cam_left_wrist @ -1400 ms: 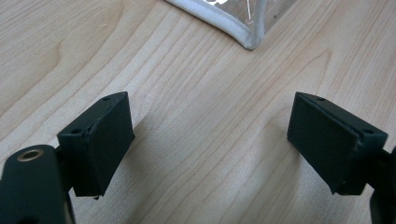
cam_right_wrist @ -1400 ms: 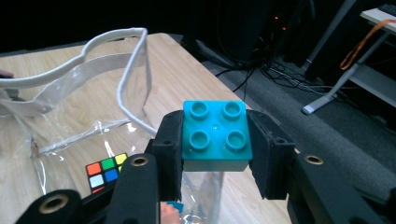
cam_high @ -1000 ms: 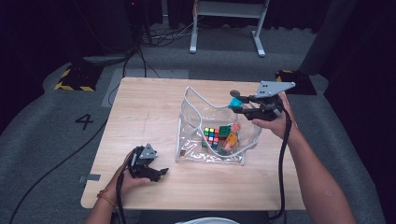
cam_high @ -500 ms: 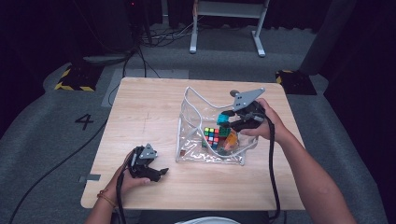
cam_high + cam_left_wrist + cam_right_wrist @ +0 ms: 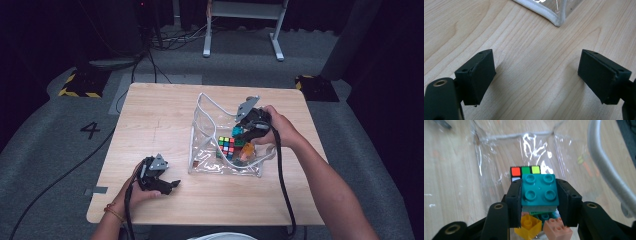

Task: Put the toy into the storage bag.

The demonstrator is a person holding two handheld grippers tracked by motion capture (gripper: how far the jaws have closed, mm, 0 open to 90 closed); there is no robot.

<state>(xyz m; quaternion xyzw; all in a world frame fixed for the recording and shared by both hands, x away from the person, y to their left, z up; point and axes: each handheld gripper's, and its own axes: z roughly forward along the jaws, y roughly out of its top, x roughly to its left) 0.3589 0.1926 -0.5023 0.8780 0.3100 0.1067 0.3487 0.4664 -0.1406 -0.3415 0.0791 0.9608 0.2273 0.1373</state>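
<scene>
Teal brick [image 5: 539, 190], clamped between the fingers [image 5: 514, 199] of the right gripper [image 5: 239, 134], is now carried down into the clear bag [image 5: 200, 159] above the puzzle cube [image 5: 226, 146], so release seems near, while the left gripper [image 5: 169, 186] is rested wide open and empty on the bench [image 5: 160, 120].

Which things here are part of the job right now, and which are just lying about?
In the job: right gripper, teal brick clamped in it, clear bag, colour cube, yellow brick, peach brick.
Lying about: left gripper open on the table.
</scene>
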